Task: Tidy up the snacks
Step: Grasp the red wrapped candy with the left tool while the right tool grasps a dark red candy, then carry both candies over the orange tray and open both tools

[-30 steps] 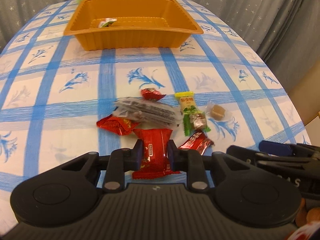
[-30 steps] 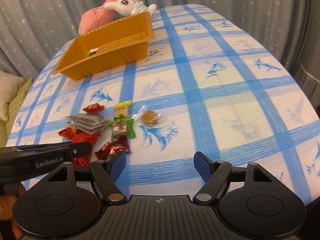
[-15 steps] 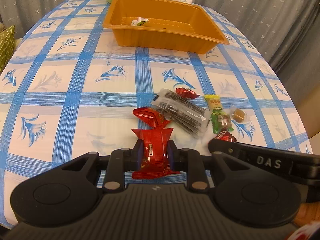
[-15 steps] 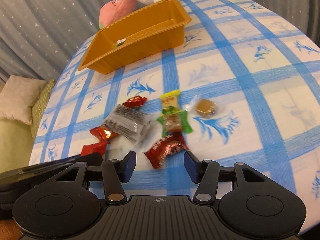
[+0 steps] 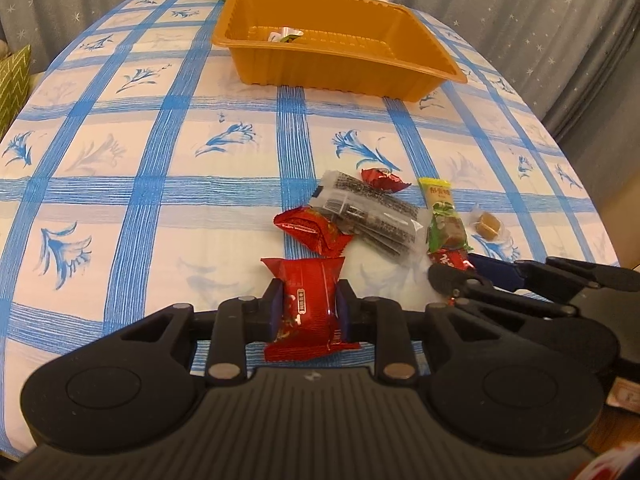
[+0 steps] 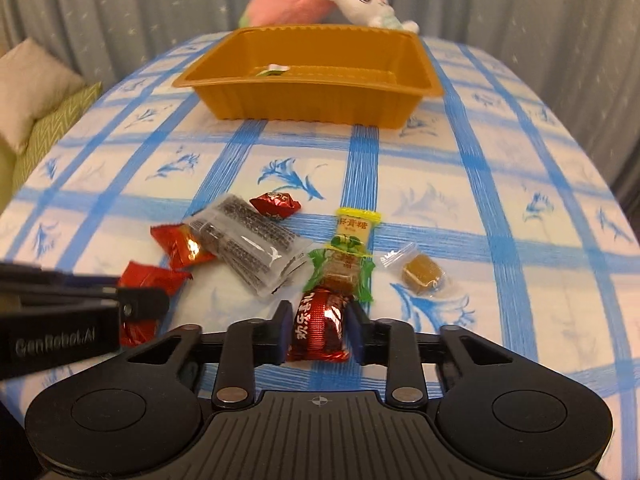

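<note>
Beyond the snack pile (image 5: 372, 216), bare cloth reaches the tray (image 5: 340, 64).

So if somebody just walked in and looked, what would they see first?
Probably the big orange tray at the far end of the blue-checked tablecloth, with a pink and white plush bunny behind it. Next, the heap of snacks in the middle, mostly shiny red wrappers. Each pair of tongs is shut on one: the left tongs on a red packet, the right tongs on a dark red candy.
</note>
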Demonstrator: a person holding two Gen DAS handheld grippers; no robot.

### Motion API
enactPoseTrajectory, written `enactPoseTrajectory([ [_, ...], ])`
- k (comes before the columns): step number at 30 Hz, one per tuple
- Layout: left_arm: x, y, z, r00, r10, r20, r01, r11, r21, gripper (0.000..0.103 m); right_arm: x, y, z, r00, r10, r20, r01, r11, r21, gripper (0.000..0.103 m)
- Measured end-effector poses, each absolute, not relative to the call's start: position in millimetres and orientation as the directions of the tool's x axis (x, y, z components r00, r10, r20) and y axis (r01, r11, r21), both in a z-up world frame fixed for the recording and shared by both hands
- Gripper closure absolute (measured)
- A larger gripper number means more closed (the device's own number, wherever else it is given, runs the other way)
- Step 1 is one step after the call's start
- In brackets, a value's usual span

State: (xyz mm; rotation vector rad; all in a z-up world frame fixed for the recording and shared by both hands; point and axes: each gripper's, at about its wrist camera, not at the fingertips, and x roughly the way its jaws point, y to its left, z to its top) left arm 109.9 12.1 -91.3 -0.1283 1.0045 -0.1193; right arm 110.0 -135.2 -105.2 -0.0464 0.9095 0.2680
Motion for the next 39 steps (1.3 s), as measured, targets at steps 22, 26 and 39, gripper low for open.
enactPoseTrajectory([
  [22,100,7,-64,0.593,-0.119,-0.796,0.053,0.993,-0.109,0.08,90,-169,-73,0.632,0.229,-0.74,-0.206,0.971,0.125,0.078],
  [26,99,3,-53,0.611,-0.127,-0.782,0.061,0.992,-0.114,0.08,87,-171,-62,0.65,0.233,-0.724,-0.205,0.97,0.128,0.078],
  [39,94,-8,-38,0.628,-0.156,-0.762,0.085,0.988,-0.131,0.08,79,-183,-44,0.674,0.215,-0.707,-0.18,0.976,0.124,0.078],
])
